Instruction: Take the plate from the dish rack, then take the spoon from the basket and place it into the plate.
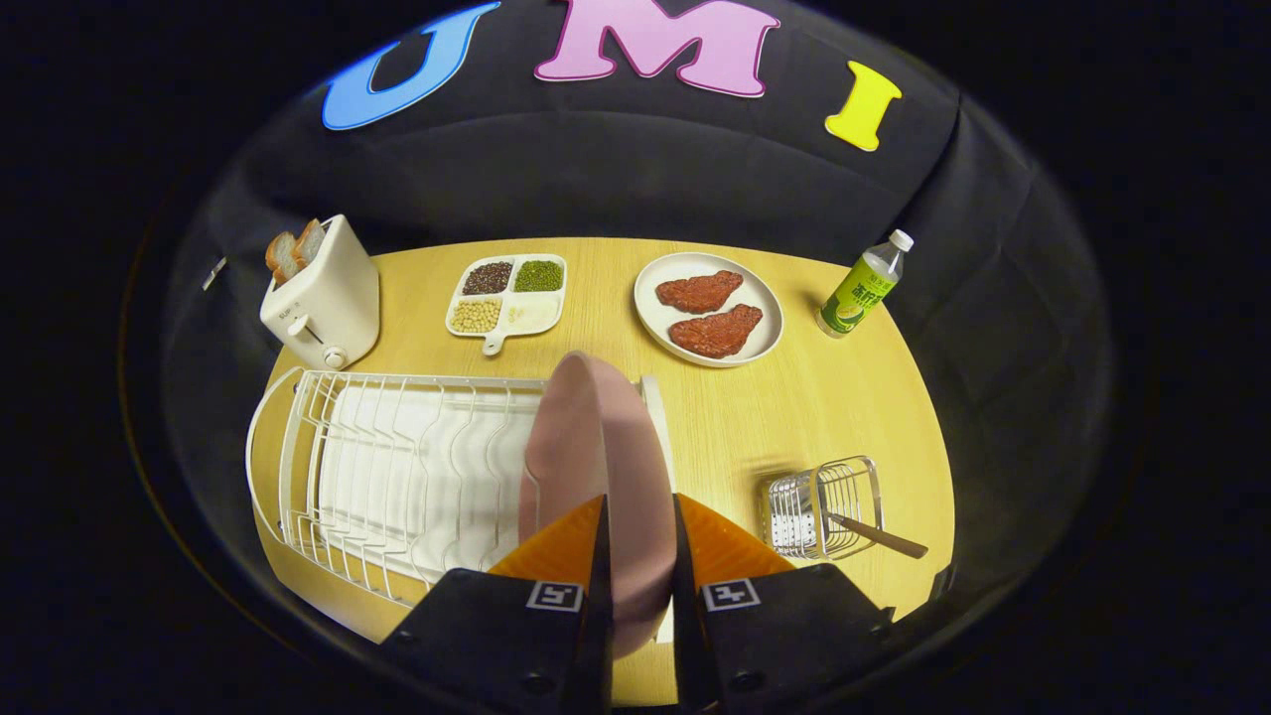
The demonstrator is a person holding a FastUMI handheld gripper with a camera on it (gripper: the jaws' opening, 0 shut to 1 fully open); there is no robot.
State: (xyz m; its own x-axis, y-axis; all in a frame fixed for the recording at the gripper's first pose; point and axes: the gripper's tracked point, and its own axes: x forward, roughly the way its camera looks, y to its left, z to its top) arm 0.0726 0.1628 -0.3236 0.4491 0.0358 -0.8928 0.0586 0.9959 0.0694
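1. Plate (596,447), pink and standing on edge, sits between your gripper's (638,516) two orange fingers (561,546), which close against its two faces near the rim.
2. Your plate stands at the right end of the white wire dish rack (397,467), on the near left of the wooden table (814,417).
3. Right of your fingers, a small wire basket (824,501) holds the spoon (879,536), handle poking out to the right.
4. Farther off you have a toaster (323,293) with bread at far left, a divided tray (506,293) of grains, a white dish (708,308) with two red pieces, and a green bottle (862,286) at far right.
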